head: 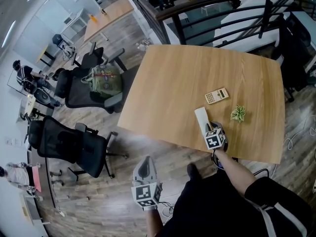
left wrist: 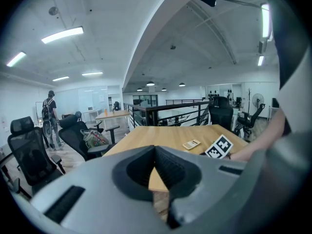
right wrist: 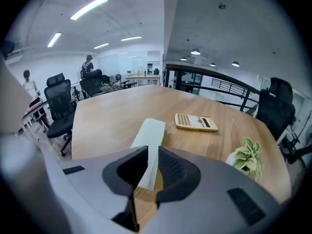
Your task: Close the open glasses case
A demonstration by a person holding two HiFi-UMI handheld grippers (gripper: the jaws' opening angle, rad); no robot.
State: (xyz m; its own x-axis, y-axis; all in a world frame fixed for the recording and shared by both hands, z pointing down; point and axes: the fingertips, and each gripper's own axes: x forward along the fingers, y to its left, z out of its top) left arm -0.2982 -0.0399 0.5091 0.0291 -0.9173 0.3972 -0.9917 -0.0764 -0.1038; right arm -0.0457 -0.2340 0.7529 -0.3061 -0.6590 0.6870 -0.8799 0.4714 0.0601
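Now the white glasses case [right wrist: 151, 135] lies flat by the wooden table's [right wrist: 112, 116] near edge and looks closed, with a calculator [right wrist: 196, 122] beyond it and a small potted plant [right wrist: 247, 155] to its right. The right gripper [right wrist: 148, 152] hovers at its near end, jaws slightly apart, gripping nothing. The left gripper [left wrist: 155, 150], jaws together and empty, hangs off the table.

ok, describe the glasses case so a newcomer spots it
Look at the light wooden table, along its near edge. The long, flat white glasses case lies left of the small green potted plant, nearer than the beige calculator: the only plain white bar.
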